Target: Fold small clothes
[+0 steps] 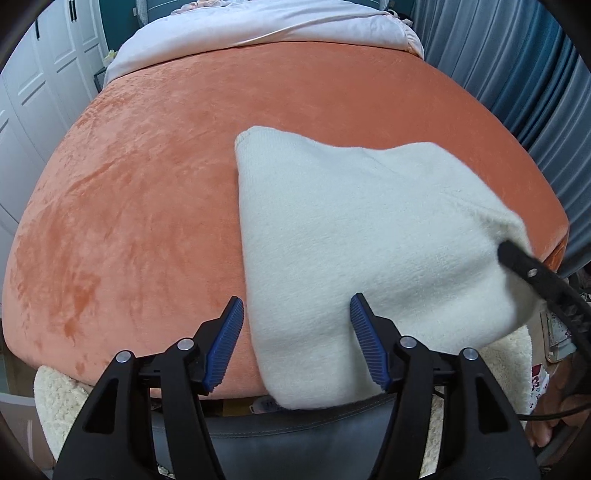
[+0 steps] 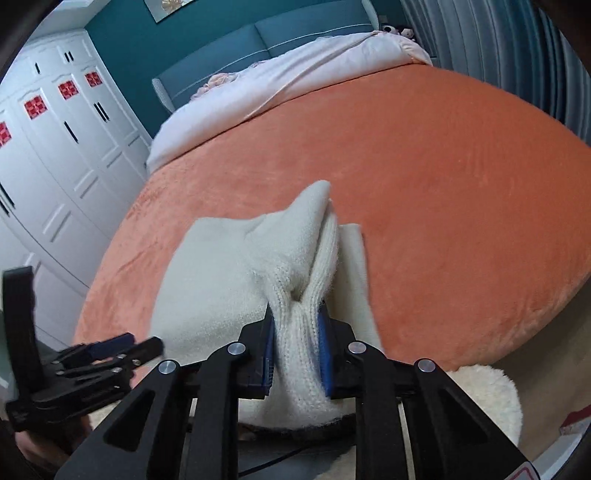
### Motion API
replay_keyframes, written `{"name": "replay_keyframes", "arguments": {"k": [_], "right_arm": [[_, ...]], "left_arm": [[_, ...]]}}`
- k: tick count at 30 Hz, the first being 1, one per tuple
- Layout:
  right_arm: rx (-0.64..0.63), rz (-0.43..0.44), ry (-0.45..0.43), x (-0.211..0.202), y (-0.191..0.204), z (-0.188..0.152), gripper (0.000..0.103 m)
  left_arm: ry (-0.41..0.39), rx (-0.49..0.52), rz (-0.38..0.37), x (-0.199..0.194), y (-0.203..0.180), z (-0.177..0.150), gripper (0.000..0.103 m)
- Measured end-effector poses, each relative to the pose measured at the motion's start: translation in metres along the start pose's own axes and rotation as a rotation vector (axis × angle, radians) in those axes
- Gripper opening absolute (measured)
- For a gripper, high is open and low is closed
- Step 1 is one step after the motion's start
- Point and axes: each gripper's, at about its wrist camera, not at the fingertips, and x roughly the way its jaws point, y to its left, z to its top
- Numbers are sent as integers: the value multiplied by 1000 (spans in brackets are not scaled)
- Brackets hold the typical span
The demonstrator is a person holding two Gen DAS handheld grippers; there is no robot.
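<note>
Blue ribbed pads of the right claw (image 2: pixel 297 352) sit nearest the lens, pressed together on a bunched, rib-knit edge of the cream fleecy knitted garment (image 2: pixel 221 280). That edge is lifted off the surface, and the cloth drapes away from the pinch in 2 soft ridges.

Left claw (image 1: pixel 297 332): spread wide, holding nothing. Its 2 pads straddle the near-left corner of the garment; the left pad is over bare bedcover and the right pad over cloth. Contact cannot be confirmed from either view.

Garment position: lying on the orange velvet bedcover (image 1: pixel 147 184), near the foot edge of the bed, right of centre in the left wrist view. The near corner overhangs the edge slightly. The far-left corner lies flat, and the right side rises toward the right claw.

Handling, judged: light, thick, limp, no stiffness. It sags wherever it is unsupported, so a 1-point hold lets it fold under itself. The pile looks grippy against ribbed pads, so slip risk is low. Best hold is at hems or corners, both layers caught, with the free corner nearest the left claw as the obvious second point.

Farther out: pale pink quilt (image 1: pixel 258 22) at the head of the bed, white wardrobe doors (image 2: pixel 55 147) to the left.
</note>
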Motion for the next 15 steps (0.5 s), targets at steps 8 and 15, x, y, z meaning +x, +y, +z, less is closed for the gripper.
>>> {"name": "replay_keyframes", "arguments": {"k": [8,15], "right_arm": [[23,-59,117,22,-21,-16,26],[-22,-31,-2,-24,-9,0,26]], "left_arm": [[11,80,41,12,-18,-8,59],[23,72,37,16,-19,-9,59]]}}
